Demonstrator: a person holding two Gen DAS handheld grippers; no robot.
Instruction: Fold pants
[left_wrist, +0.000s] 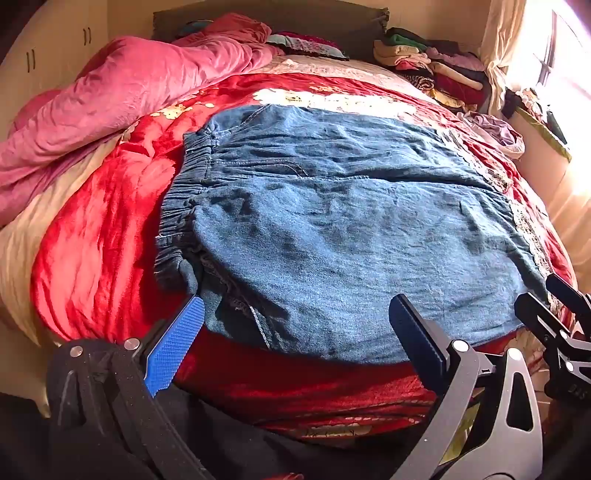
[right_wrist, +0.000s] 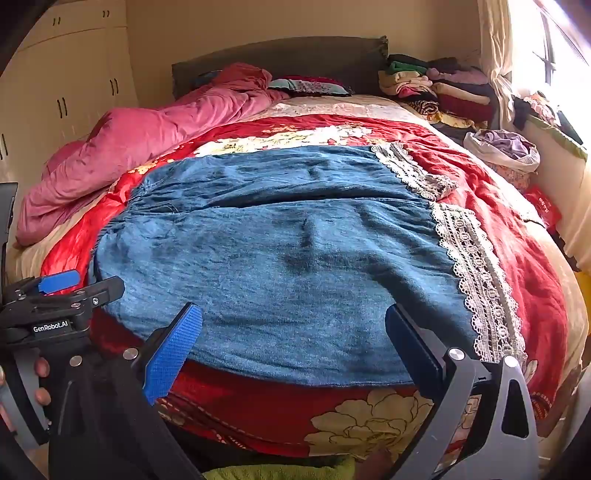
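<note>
Cream wardrobe (right_wrist: 66, 85), dark headboard (right_wrist: 280, 62), sunlit curtained window (right_wrist: 546, 48)

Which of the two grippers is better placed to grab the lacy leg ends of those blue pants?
The right gripper, probably. The lace hems lie just beside its open fingers, while the left gripper, also open, sits near the elastic waistband at the pants' other end.

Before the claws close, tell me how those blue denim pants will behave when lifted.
The denim pants lie flat with soft creases, so they are probably floppy and will drape. The lace-trimmed cuffs may dangle and snag. On the plush red blanket they should drag rather than slide.
</note>
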